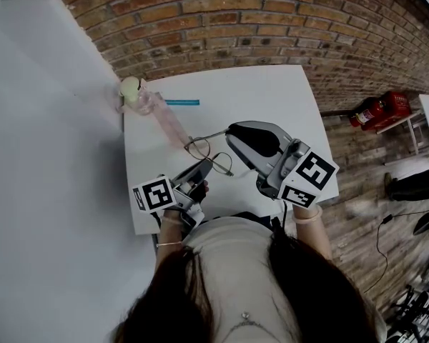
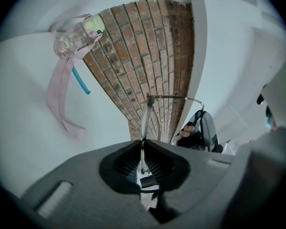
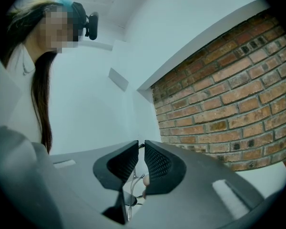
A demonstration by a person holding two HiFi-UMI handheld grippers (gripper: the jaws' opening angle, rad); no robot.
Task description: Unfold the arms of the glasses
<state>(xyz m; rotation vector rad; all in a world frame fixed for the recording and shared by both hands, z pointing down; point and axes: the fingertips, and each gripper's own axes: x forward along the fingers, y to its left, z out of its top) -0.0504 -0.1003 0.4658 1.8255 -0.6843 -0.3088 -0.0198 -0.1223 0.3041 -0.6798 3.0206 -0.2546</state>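
the glasses (image 1: 198,147) are held just above the white table (image 1: 272,98), at the view's centre, pinched at two spots so an arm can likely swing out. the left gripper (image 2: 142,144) is clamped narrow on the frame's thin metal. the right gripper (image 3: 140,149) is closed on a wire arm. at 11 o'clock lies a clear bottle (image 1: 137,93), contents unclear.

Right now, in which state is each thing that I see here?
glasses: gripped from both sides, one arm swung out
left hand-held gripper: shut on the glasses
right hand-held gripper: shut on the glasses
bottle: cap on, pink strap lying loose
blue stick: lying flat on the table
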